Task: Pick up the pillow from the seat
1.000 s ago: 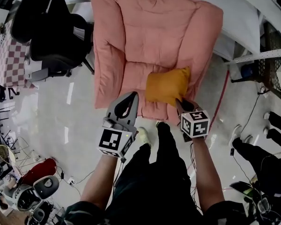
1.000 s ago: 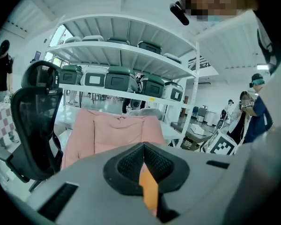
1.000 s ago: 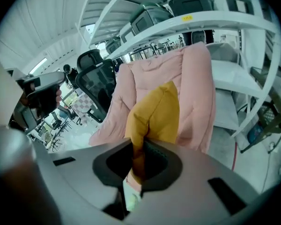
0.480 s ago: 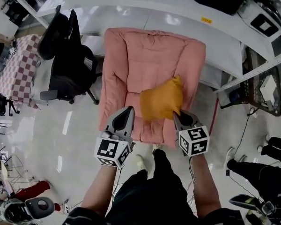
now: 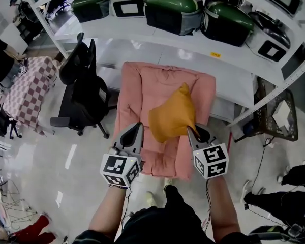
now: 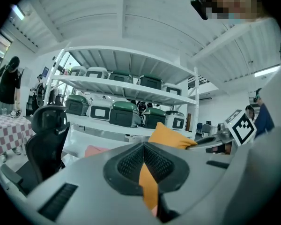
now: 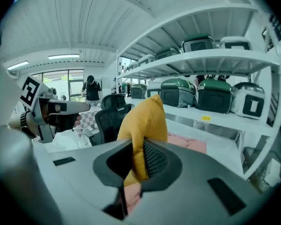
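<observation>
Pillow [image 5: 173, 120]: mustard-orange, soft, crumpled, one pointed corner up

An orange pillow [image 5: 173, 117] hangs above the pink armchair [image 5: 137, 85], clear of its seat. The right gripper [image 5: 190, 130] is clamped on its near right corner. The left gripper [image 5: 138, 125] sits just left, jaws together. A black office chair [image 5: 84, 88] stands left; green cases [image 5: 173, 6] line the far shelf [image 5: 142, 34].

Soft, matt mustard-yellow cloth pillow [image 5: 172, 120]; matt pink quilted fabric armchair [image 5: 137, 85]; black mesh-backed office chair [image 5: 84, 88]; glossy, reflective pale floor [image 5: 56, 156]; smooth white-painted shelf [image 5: 142, 37].
</observation>
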The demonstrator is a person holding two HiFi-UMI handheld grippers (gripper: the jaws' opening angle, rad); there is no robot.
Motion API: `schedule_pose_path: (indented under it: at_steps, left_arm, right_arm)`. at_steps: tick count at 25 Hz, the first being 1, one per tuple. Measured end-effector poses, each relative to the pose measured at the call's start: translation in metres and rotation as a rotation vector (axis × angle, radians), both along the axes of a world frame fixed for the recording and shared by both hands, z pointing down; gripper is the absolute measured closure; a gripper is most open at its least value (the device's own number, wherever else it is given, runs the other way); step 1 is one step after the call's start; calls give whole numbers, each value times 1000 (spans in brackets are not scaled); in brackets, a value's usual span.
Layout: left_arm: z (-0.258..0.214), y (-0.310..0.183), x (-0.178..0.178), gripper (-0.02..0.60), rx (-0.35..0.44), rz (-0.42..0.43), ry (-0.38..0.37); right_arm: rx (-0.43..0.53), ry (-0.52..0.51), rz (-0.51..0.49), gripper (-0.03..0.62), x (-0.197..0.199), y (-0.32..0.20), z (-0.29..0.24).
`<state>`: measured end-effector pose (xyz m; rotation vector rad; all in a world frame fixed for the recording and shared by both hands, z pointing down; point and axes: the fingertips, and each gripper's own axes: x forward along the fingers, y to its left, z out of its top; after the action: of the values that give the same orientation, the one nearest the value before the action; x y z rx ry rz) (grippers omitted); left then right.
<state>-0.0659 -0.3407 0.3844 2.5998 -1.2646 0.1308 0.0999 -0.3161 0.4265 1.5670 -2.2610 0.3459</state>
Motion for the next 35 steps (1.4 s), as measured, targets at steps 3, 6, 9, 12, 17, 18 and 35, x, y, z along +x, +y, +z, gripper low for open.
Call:
schedule_pose_path:
  at_steps: [3, 6, 9, 12, 17, 18, 35]
  left_arm:
    - [-19, -1, -4, 576, 16, -7, 7]
    - [-38, -2, -10, 576, 24, -16, 11]
    - [-57, -3, -17, 575, 32, -25, 18]
    - [-82, -10, -22, 576, 61, -33, 24]
    - [-122, -8, -32, 576, 99, -42, 32]
    - [-128, -7, -34, 575, 106, -43, 34]
    - [-197, 17, -47, 576, 215, -51, 68]
  right_arm:
    - [56, 34, -12, 569, -4, -3, -32]
    - [103, 54, -20, 569, -8, -6, -61]
    - [144, 55, -22, 569, -12, -7, -87]
    - [199, 52, -23, 569, -14, -13, -114]
    - [267, 55, -24, 569, -23, -13, -156]
    - [281, 58, -25, 569, -24, -13, -164]
    - [419, 90, -35, 569, -32, 14, -239]
